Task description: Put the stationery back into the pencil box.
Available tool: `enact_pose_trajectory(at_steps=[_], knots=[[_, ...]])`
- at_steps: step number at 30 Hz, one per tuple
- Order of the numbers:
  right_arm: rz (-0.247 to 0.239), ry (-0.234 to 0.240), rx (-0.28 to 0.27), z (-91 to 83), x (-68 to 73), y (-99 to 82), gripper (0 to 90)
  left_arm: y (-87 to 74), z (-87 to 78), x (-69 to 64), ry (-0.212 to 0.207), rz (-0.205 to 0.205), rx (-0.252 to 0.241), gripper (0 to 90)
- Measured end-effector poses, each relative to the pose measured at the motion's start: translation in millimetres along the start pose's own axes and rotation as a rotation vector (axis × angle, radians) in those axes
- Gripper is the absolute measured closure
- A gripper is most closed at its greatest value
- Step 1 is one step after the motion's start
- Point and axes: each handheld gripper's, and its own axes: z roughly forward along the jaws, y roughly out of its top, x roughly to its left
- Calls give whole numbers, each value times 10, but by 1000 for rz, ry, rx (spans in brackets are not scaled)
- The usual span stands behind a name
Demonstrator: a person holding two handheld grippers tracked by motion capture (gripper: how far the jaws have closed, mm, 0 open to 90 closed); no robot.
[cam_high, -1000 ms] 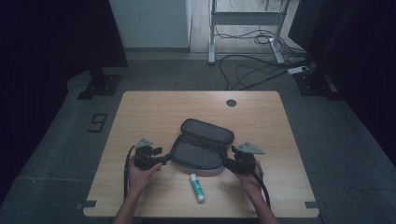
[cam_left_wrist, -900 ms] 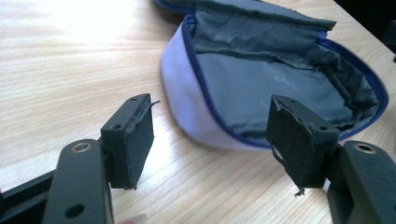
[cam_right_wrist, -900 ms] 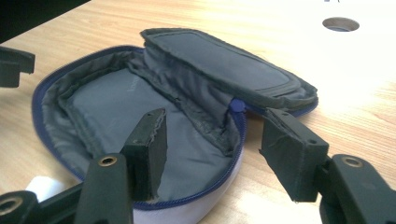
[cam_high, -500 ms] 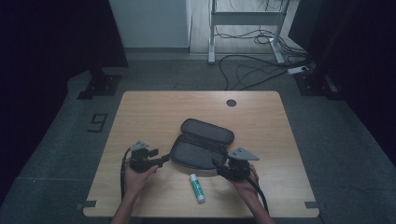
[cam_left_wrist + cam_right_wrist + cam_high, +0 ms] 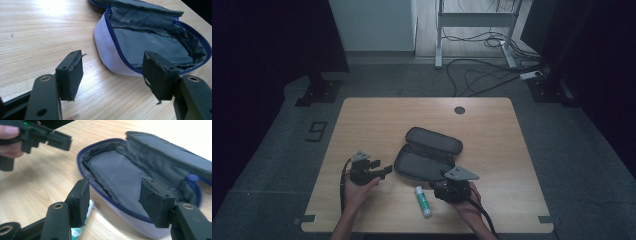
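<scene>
A grey pouch (image 5: 427, 152) with a blue zip lies open in the middle of the wooden table (image 5: 502, 135); its lining (image 5: 152, 42) looks empty. A white tube with a green label (image 5: 423, 195) lies in front of it, and its end peeks out under my right jaw (image 5: 80, 230). My left gripper (image 5: 384, 170) is held just left of the pouch and stands open (image 5: 113, 58), with nothing between the pads. My right gripper (image 5: 435, 187) is open too (image 5: 116, 186), at the pouch's near rim (image 5: 120, 207) beside the tube.
A dark round grommet (image 5: 459, 110) sits near the table's far edge. Cables and a metal desk frame (image 5: 477, 20) are on the floor beyond. The table's front edge runs close behind both hands.
My right gripper has moved left and toward the front edge, from the pouch's right end to beside the tube. The left gripper has stayed put.
</scene>
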Motion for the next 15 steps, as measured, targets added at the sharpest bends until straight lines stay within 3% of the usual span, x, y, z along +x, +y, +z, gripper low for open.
enact_pose_trajectory(at_steps=[15], knots=[[-44,75,48,99,306,-71,410,5,-13,16,-3,2,8,331]])
